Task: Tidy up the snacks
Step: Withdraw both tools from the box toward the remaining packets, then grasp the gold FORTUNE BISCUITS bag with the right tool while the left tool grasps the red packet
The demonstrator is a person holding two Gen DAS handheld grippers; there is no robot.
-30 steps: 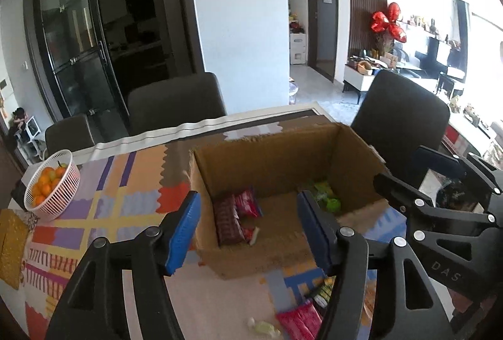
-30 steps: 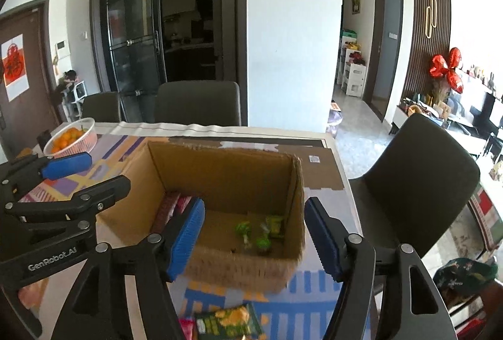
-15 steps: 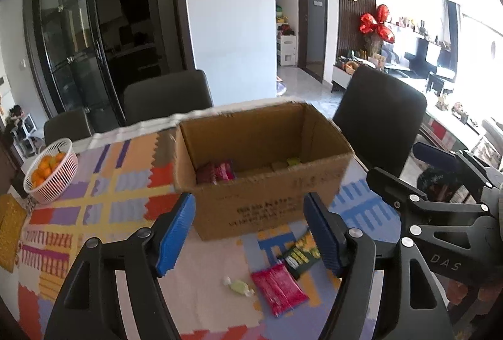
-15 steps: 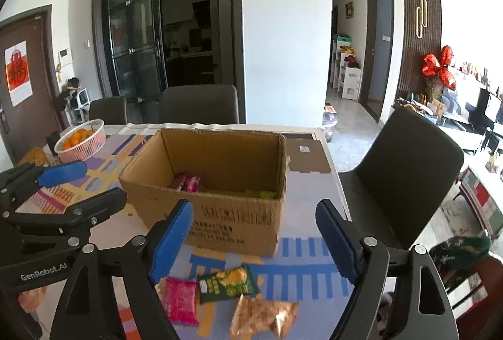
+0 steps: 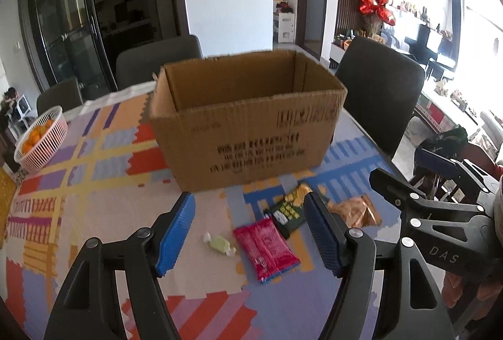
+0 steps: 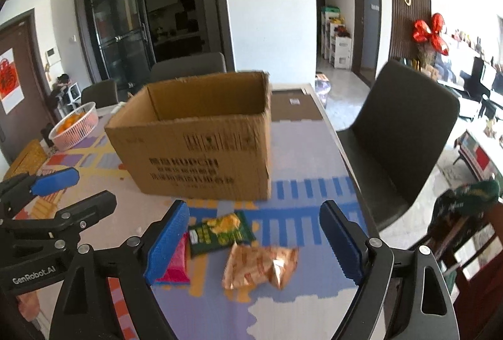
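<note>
We saw the snacks lying loose on the patterned tablecloth (image 5: 94,201), between the cardboard box (image 5: 248,132) and the near edge of the table: a green packet (image 6: 220,234) closest to the box, a pink packet (image 5: 265,248) touching its near left corner, an orange crinkled packet (image 6: 259,266) just beside the green one on its right, and a small pale wrapped candy (image 5: 220,244) to the left of the pink packet. The box stood open at the table's middle. We held the left gripper (image 5: 251,230) above the candy and pink packet, fingers spread wide and empty. The right gripper (image 6: 254,241) hung over the green and orange packets, likewise spread and holding nothing. A white basket of oranges (image 5: 41,140) sat near the far left edge.
</note>
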